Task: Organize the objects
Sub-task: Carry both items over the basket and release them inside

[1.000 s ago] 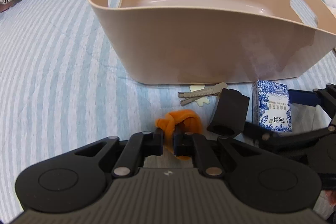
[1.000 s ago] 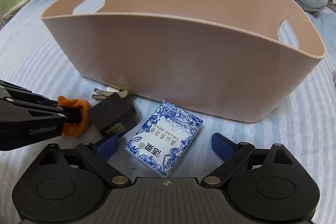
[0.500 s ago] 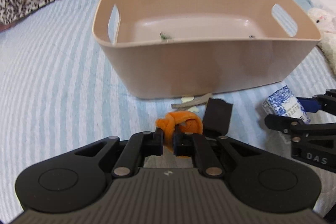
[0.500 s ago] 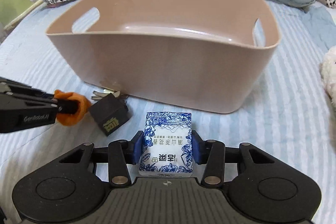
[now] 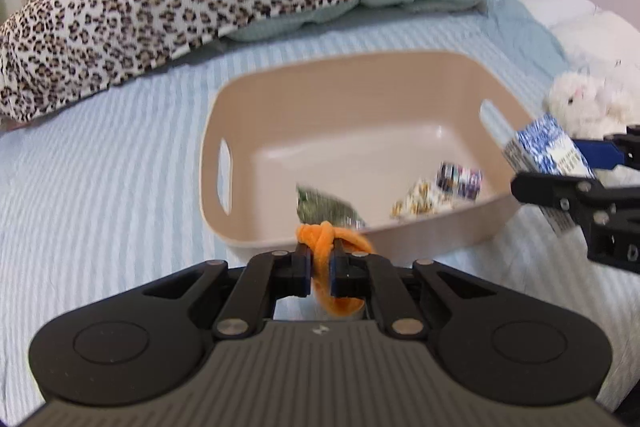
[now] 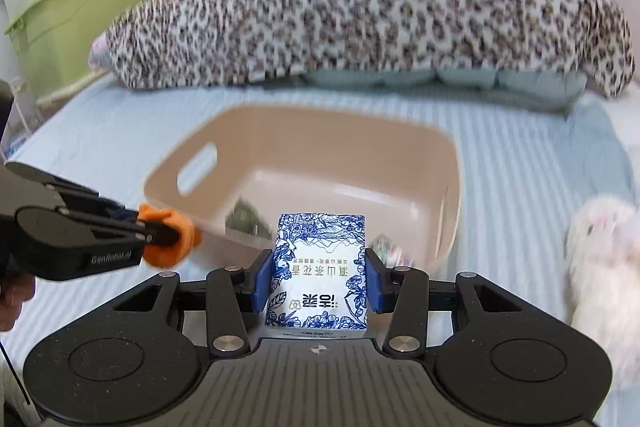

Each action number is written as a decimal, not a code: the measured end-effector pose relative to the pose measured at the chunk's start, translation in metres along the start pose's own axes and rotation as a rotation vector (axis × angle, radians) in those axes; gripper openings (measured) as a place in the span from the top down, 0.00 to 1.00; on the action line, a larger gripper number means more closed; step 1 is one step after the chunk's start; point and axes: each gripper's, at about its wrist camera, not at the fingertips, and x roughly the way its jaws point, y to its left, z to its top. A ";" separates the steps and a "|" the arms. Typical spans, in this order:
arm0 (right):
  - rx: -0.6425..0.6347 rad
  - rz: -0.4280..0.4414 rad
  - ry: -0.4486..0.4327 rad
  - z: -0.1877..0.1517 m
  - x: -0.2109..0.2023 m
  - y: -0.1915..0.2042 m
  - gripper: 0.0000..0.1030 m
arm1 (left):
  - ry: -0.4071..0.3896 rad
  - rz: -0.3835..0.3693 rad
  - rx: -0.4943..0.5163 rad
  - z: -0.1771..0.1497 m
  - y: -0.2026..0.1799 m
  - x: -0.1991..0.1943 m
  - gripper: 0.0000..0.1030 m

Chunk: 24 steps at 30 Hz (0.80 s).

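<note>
Both wrist views look down from above, near the front of the beige plastic basket [image 5: 224, 107] on the striped bed [image 5: 100, 179], facing the leopard-print blanket [image 6: 360, 15]; each sees the other's tongs.

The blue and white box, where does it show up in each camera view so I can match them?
Left wrist: the box is at the far right edge, clamped in the right gripper, beside the bin's right end.
Right wrist: the box is at bottom centre, gripped between the blue pads, in front of the bin's near rim.
Shared landmark: the beige bin.
</note>
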 end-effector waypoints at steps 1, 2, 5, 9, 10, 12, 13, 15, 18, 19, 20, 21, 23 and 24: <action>-0.002 -0.006 -0.013 0.008 0.000 -0.001 0.58 | -0.006 0.009 0.002 0.007 0.000 0.000 0.92; -0.003 -0.014 -0.025 0.016 0.000 -0.003 0.58 | -0.017 0.027 0.009 0.014 -0.002 0.001 0.92; 0.003 -0.039 -0.054 0.039 0.005 -0.007 0.58 | -0.028 0.064 -0.008 0.035 -0.002 0.010 0.92; 0.030 -0.055 -0.047 0.058 0.023 -0.015 0.58 | -0.008 0.071 -0.033 0.058 -0.004 0.031 0.92; 0.035 -0.060 -0.039 0.062 0.031 -0.016 0.58 | -0.001 0.076 -0.030 0.062 -0.005 0.037 0.92; 0.042 -0.073 -0.014 0.066 0.045 -0.019 0.58 | 0.030 0.071 -0.039 0.069 -0.007 0.052 0.92; 0.045 -0.080 0.006 0.067 0.054 -0.021 0.58 | 0.048 0.070 -0.047 0.071 -0.007 0.061 0.92; 0.056 -0.093 0.056 0.067 0.072 -0.025 0.58 | 0.085 0.076 -0.043 0.071 -0.009 0.078 0.92; 0.054 -0.116 0.117 0.064 0.094 -0.027 0.58 | 0.139 0.085 -0.029 0.062 -0.013 0.102 0.92; 0.050 -0.122 0.130 0.062 0.100 -0.027 0.58 | 0.158 0.079 -0.027 0.059 -0.013 0.109 0.92; 0.049 -0.126 0.141 0.058 0.104 -0.027 0.58 | 0.175 0.075 -0.031 0.055 -0.012 0.115 0.91; 0.049 -0.128 0.153 0.055 0.109 -0.027 0.58 | 0.189 0.076 -0.033 0.051 -0.012 0.120 0.91; 0.044 -0.130 0.179 0.048 0.115 -0.027 0.58 | 0.197 0.069 -0.026 0.045 -0.012 0.123 0.86; 0.038 -0.131 0.193 0.044 0.118 -0.026 0.58 | 0.190 0.067 -0.024 0.043 -0.011 0.122 0.84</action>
